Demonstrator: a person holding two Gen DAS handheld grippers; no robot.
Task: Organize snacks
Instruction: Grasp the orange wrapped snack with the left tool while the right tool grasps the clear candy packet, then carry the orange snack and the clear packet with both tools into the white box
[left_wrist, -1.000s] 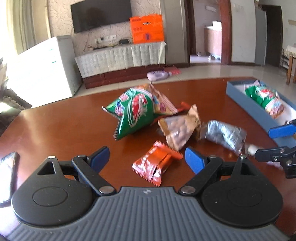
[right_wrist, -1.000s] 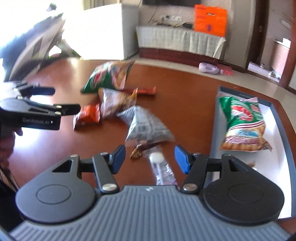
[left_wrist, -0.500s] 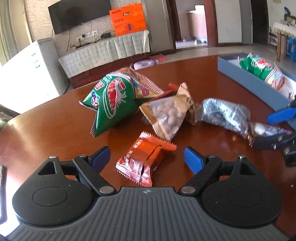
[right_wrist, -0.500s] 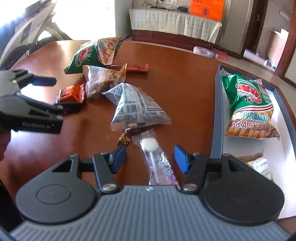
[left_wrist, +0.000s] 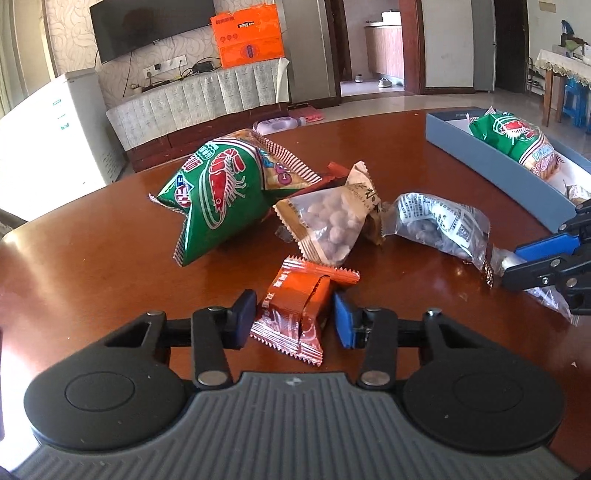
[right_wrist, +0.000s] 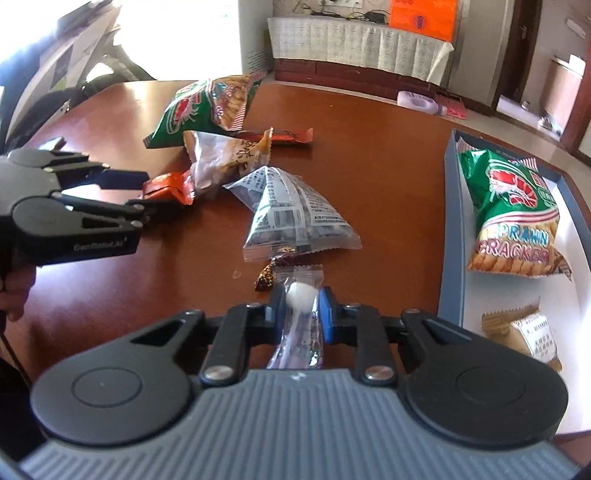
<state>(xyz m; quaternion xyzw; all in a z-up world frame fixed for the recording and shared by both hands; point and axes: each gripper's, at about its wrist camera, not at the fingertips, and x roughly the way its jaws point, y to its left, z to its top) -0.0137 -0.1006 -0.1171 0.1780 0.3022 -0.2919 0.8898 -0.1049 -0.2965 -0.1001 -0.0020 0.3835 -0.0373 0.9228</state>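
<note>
Squeezing my right claw (right_wrist: 302, 308) onto the clear-wrapped lollipop (right_wrist: 301, 295), jaws just clamped. My left claw (left_wrist: 293, 320) has been closing around the orange snack pack (left_wrist: 295, 306), pads right at its sides, both on the surface (left_wrist: 92, 266).

Black hand-held gripper (left_wrist: 295, 319), blue pads (left_wrist: 343, 325), ribbed grey housing, silver screws.

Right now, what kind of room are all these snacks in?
Most likely a living room at home. A flat TV hangs on the wall above a low cabinet, a doorway leads to another room, and the snacks lie on a polished wooden table.
</note>
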